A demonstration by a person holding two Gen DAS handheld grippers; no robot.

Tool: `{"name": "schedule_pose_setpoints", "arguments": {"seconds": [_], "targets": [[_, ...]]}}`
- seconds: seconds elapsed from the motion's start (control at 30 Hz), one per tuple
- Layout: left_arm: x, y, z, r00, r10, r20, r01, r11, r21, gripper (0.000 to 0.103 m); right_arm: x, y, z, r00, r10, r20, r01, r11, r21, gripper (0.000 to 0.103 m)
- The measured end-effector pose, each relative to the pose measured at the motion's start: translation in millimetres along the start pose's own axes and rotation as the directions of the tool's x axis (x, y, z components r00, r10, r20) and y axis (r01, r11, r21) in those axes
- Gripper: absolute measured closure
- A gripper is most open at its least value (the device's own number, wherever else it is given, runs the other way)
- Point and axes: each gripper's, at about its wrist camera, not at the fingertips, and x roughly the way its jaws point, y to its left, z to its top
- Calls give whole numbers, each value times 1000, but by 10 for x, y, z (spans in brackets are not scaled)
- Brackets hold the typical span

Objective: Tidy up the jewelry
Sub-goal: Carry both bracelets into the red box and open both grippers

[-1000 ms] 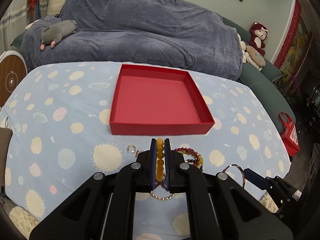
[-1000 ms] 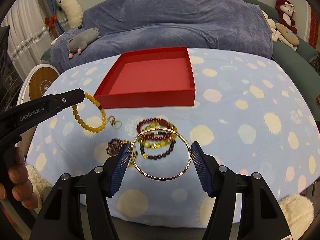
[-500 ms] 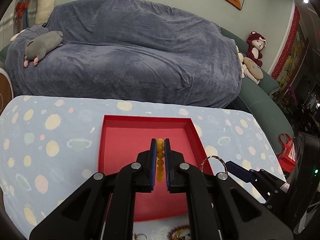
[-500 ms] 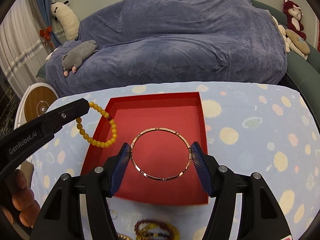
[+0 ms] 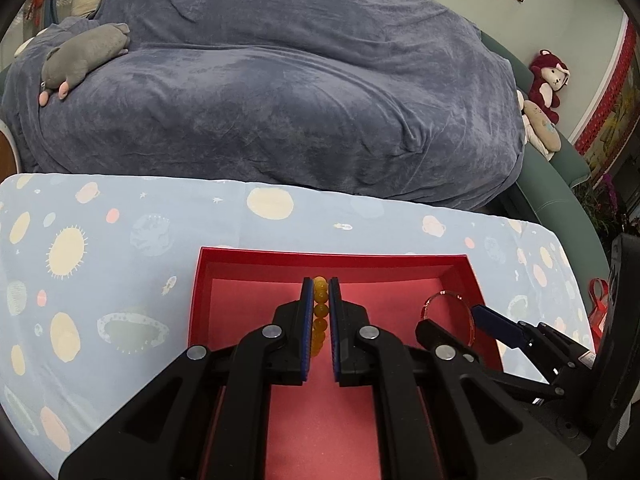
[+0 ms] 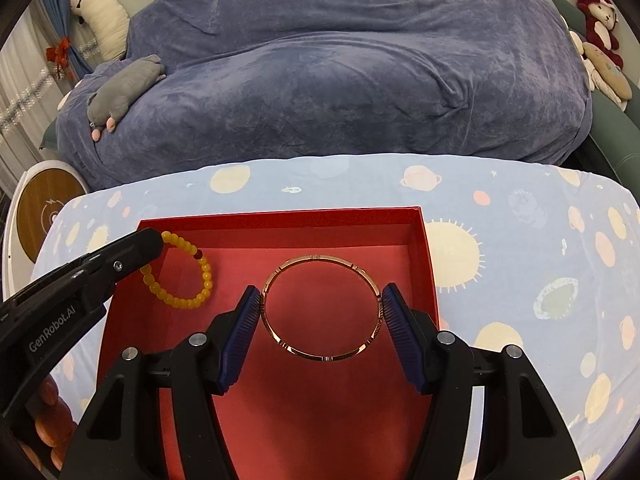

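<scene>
My left gripper (image 5: 320,286) is shut on a yellow bead bracelet (image 5: 319,312) and holds it over the red tray (image 5: 332,262). In the right wrist view the bracelet (image 6: 182,276) hangs from the left gripper (image 6: 158,240) above the tray's (image 6: 280,216) left part. My right gripper (image 6: 321,300) is shut on a rose-gold bangle (image 6: 320,308), held flat across its width over the tray's middle. The bangle (image 5: 448,316) and right gripper (image 5: 460,316) also show in the left wrist view, at the tray's right side.
The tray sits on a table with a light blue planet-print cloth (image 6: 500,220). A sofa under a grey-blue cover (image 5: 260,80) with plush toys (image 5: 84,56) stands behind the table. A red bag (image 5: 598,304) is at the right.
Both grippers have moved forward from the jewelry pile at the table's front to over the red tray, carrying the bead bracelet and the bangle, and have come lower and closer to its floor.
</scene>
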Motion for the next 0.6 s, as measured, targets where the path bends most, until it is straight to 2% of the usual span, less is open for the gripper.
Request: {"name": "schedule_pose_setpoints", "arguments": {"seconds": [0.2,0.23,0.33,0.5,0.6], "targets": [[131,88,-17,999,18,-28,-19,999,-28,95,146,12,59,1000,-25,-15,25,1000,-7,41],[126,99,-22,999,20,-26,-21,999,-32,93,143,6,66,1000,-30,-11,29,1000,-6,37],[69,121,-29,998,54,-12,-55,998,-40,67,57,-36,74,999,-38,18,38,999,4,32],[-218,123,-78,998,65,28,-64,998,-27,66,-279,-110,-30,998,-16,57,15,1000,22,32],[-498,94,-187,996,68,59,-67,998,-11,62,-583,-149,-207,996,-15,88,13,1000,16,32]]}}
